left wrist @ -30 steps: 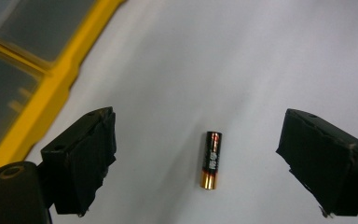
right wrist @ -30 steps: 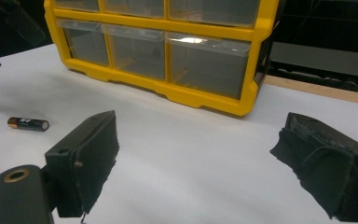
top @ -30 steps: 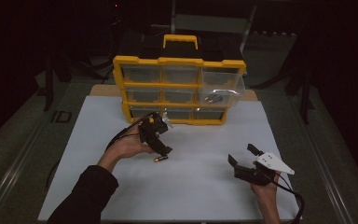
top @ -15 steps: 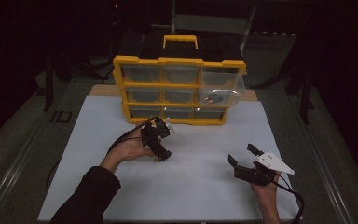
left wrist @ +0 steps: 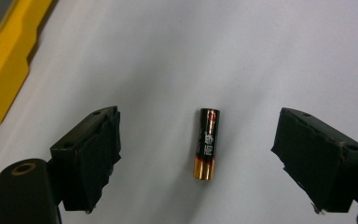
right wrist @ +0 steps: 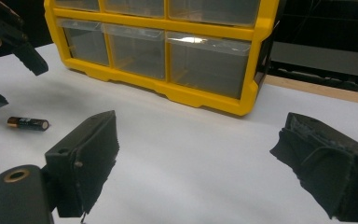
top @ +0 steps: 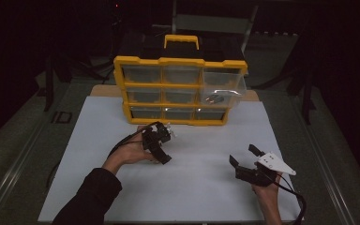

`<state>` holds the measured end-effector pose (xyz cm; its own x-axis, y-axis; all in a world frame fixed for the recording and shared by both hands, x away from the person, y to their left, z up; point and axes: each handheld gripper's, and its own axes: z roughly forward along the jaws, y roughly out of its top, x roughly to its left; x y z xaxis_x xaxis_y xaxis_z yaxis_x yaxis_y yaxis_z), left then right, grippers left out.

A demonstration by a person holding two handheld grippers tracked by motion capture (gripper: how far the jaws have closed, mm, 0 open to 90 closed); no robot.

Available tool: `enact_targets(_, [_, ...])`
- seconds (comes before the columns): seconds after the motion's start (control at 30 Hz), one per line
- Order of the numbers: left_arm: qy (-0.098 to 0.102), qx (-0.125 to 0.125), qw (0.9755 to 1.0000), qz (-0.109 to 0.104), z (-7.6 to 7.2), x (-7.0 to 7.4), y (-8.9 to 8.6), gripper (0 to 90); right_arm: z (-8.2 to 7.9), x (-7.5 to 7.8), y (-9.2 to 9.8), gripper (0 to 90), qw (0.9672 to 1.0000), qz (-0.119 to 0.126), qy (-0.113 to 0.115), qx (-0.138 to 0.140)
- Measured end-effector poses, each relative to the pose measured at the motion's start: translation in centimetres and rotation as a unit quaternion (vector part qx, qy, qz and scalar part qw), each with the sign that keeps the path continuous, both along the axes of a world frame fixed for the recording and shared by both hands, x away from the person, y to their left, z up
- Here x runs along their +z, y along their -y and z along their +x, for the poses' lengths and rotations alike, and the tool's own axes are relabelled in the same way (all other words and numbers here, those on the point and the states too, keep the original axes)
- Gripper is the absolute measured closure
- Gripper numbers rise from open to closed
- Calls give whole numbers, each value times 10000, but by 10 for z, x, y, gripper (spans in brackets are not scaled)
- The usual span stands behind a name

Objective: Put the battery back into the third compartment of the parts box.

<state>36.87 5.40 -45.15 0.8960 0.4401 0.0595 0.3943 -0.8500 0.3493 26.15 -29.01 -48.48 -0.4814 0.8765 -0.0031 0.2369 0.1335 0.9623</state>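
Observation:
A black and gold battery (left wrist: 206,144) lies flat on the white table top (top: 206,187), seen lengthwise between the jaws in the left gripper view. My left gripper (left wrist: 200,135) is open right over it, a jaw on each side, neither touching. In the high view the left gripper (top: 161,145) sits just in front of the yellow drawer organizer (top: 180,61). My right gripper (top: 243,154) rests open and empty at the near right. In the right gripper view, the right gripper (right wrist: 200,140) faces the battery (right wrist: 28,123) and the organizer (right wrist: 205,98).
The organizer has clear drawers and a yellow carry handle (top: 181,40). One right-hand drawer (top: 221,96) is pulled out with small dark items inside. Cables trail from both grippers. Dark floor surrounds the table.
My left gripper has moved slightly toward the person and down over the battery, which it now covers in the high view. The right gripper has stayed put.

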Motion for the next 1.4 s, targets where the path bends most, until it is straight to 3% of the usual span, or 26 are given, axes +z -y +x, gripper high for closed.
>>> enact_targets(0.57, [-84,-112,9998,114,-5,-16,2,206,0,0,0,113,10000,-9,-2,3])
enact_targets(0.77, [-119,-221,9995,179,-7,-22,2,283,0,0,0,113,10000,-7,-4,4])
enact_targets(0.8, [-129,-245,9994,189,-7,-23,1,355,0,0,0,113,10000,-7,-5,1])
enact_targets(1.07, [-283,-195,9988,359,-6,-32,0,579,0,0,0,113,10000,-9,-10,0])
enact_targets(1.33, [-348,-115,9986,390,-4,-37,3,723,0,0,0,113,10000,-17,-3,1])
enact_targets(1.4, [-449,-68,9983,361,-2,-37,3,754,0,0,0,113,10000,-16,-2,4])
